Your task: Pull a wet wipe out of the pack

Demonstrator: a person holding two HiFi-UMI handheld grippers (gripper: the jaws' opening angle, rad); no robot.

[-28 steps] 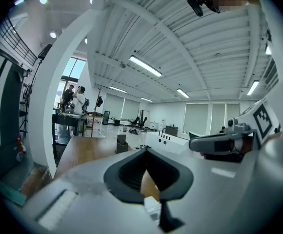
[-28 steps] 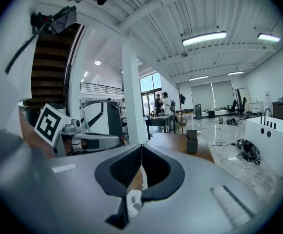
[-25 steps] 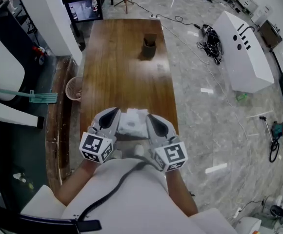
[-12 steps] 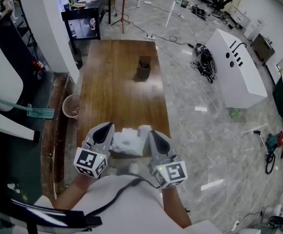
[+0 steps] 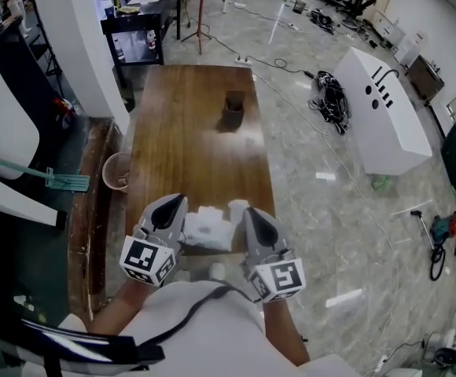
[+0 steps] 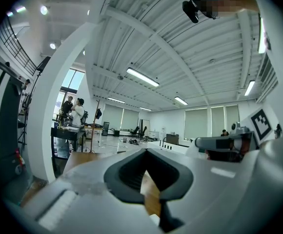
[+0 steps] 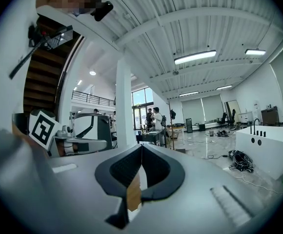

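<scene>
A white wet wipe pack (image 5: 207, 229) lies at the near end of the wooden table (image 5: 187, 140), with a crumpled white edge sticking up on its right side. My left gripper (image 5: 173, 201) hangs just left of the pack and my right gripper (image 5: 251, 210) just right of it. Both point level along the table. The left gripper (image 6: 145, 150) has its jaws shut, tips meeting, with nothing between them. The right gripper (image 7: 141, 147) is shut the same way and empty. Each gripper view shows the other gripper beside it.
A dark cup (image 5: 233, 110) stands near the table's far end. A woven basket (image 5: 116, 171) and a green mop (image 5: 49, 181) are on the floor at left. A white cabinet (image 5: 385, 108) and a cable heap (image 5: 328, 96) lie at right.
Both grippers have lifted a little beside the pack, and the head view has tilted to show more of the room. The jaws stay shut.
</scene>
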